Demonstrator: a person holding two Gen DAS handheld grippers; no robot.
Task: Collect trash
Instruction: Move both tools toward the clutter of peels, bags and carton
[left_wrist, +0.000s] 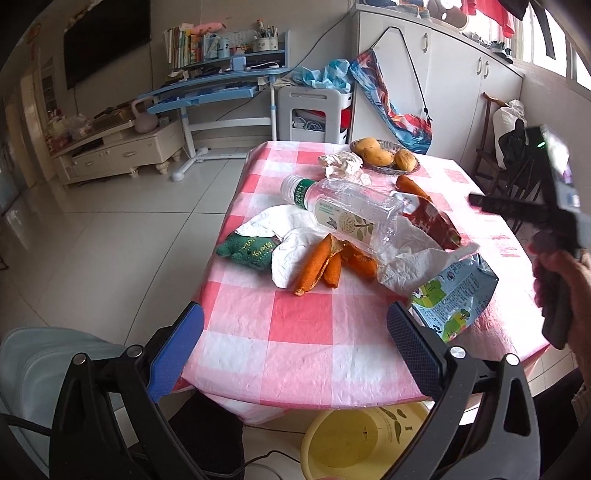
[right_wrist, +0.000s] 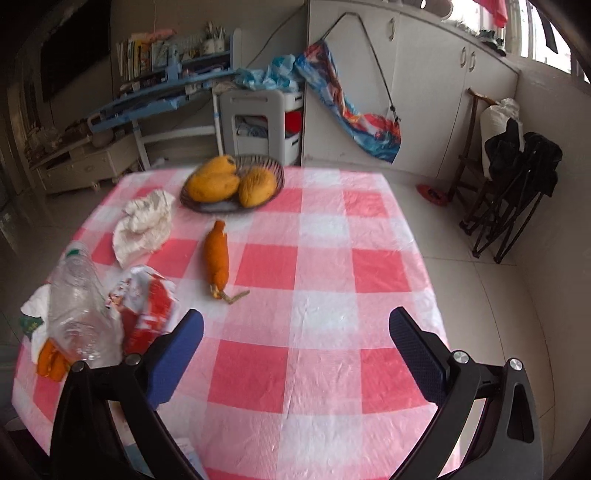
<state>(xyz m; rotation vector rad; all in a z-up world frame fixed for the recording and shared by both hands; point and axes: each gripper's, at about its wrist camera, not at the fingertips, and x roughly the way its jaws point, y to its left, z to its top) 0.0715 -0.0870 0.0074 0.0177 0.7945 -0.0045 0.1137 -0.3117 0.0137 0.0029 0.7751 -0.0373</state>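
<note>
Trash lies on the pink-checked table (left_wrist: 295, 332): a clear plastic bottle (left_wrist: 343, 210), orange peels (left_wrist: 325, 264), white tissues (left_wrist: 295, 240), a crumpled green wrapper (left_wrist: 249, 251), a red snack bag (left_wrist: 432, 221) and a blue-green snack bag (left_wrist: 454, 295). My left gripper (left_wrist: 295, 350) hovers open over the table's near edge, empty. My right gripper (right_wrist: 295, 358) is open and empty above the cloth. In the right wrist view the bottle (right_wrist: 79, 306), the red bag (right_wrist: 147, 306), a lone orange peel (right_wrist: 217, 258) and crumpled tissue (right_wrist: 144, 225) lie ahead to the left.
A basket of mangoes (left_wrist: 386, 155) stands at the table's far side; the same basket (right_wrist: 232, 184) is blurred in the right wrist view. A yellow bin (left_wrist: 362, 439) sits on the floor under the near edge. A person's hand (left_wrist: 565, 295) holds the other gripper at right.
</note>
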